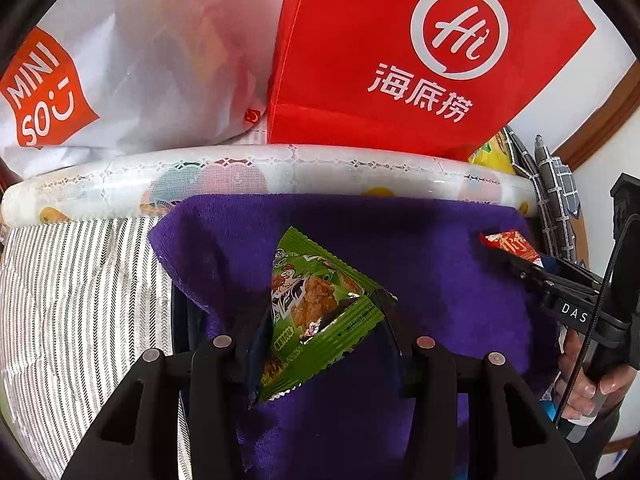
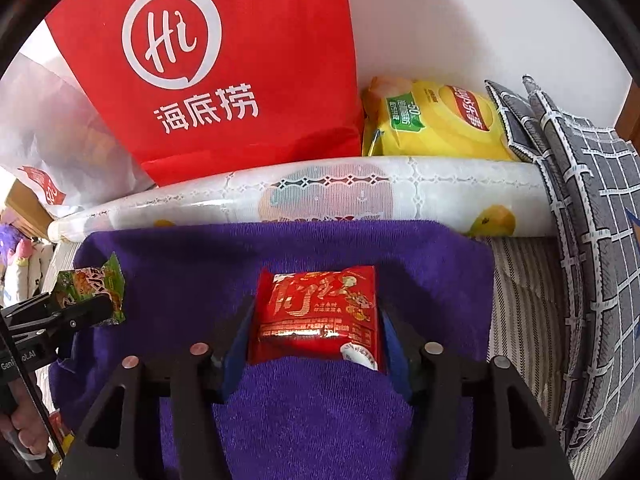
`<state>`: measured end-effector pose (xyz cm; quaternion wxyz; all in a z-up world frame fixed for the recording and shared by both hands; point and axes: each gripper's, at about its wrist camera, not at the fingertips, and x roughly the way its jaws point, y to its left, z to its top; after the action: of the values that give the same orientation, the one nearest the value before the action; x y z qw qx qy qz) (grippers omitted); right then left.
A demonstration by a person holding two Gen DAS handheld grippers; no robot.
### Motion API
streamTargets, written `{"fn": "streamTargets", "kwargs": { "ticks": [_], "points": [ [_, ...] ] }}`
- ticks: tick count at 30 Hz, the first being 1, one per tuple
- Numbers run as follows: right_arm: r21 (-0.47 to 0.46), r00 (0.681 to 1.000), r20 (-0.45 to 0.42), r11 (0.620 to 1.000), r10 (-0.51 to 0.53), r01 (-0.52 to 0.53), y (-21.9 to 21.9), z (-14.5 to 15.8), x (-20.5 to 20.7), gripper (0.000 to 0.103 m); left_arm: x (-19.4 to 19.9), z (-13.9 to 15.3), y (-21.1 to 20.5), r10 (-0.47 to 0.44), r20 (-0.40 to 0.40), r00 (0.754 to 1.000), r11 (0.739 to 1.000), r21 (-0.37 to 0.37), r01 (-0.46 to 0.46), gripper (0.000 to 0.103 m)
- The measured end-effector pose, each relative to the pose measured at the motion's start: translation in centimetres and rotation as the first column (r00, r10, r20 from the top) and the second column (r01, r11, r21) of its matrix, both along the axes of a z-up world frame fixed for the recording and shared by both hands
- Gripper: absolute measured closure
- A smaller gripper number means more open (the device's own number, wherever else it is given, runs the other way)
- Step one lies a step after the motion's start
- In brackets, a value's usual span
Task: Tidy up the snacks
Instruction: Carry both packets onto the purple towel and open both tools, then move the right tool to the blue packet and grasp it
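Now, green snack packet [image 1: 316, 300] pinched in left gripper [image 1: 320, 312], purple towel [image 1: 440, 264] beneath

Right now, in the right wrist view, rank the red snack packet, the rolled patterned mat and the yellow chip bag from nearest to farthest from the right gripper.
1. Red snack packet: between the right gripper fingers, over the purple towel.
2. Rolled patterned mat: lying across behind the towel.
3. Yellow chip bag: behind the mat, right of the red bag, by the wall.
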<state>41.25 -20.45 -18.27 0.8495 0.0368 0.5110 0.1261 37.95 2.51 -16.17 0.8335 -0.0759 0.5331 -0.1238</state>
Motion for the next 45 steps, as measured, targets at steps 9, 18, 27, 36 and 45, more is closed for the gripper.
{"fn": "streamTargets", "kwargs": {
  "ticks": [9, 18, 27, 36, 45],
  "points": [
    [-0.031, 0.994, 0.102, 0.999, 0.036, -0.033, 0.9, 2.6, -1.3, 0.022, -0.2, 1.2, -0.2, 0.020, 0.009, 1.000, 0.999, 0.028, -0.020, 0.024],
    [-0.017, 0.979, 0.200, 0.999, -0.033, 0.037, -0.8, 7.3, -5.4, 0.022, -2.5, 5.7, -0.5, 0.044, 0.090, 0.995, 0.995, 0.085, -0.052, 0.024],
    [-0.117, 0.961, 0.258, 0.984, -0.099, 0.133, -3.4, 9.4, -12.5, 0.013, -8.2, 9.0, -1.4, -0.001, 0.178, 0.984, 1.000, 0.005, 0.000, 0.023],
    [-0.074, 0.943, 0.276, 0.974, -0.188, 0.215, -8.1, 9.4, -19.7, 0.010, -14.6, 11.3, -3.3, 0.003, 0.272, 0.962, 0.997, 0.077, -0.025, 0.023],
    [-0.078, 0.932, 0.278, 0.961, -0.233, 0.264, -11.3, 7.6, -24.6, 0.010, -19.9, 11.6, -5.5, -0.049, 0.315, 0.948, 0.990, 0.138, 0.006, 0.023]
  ]
}}
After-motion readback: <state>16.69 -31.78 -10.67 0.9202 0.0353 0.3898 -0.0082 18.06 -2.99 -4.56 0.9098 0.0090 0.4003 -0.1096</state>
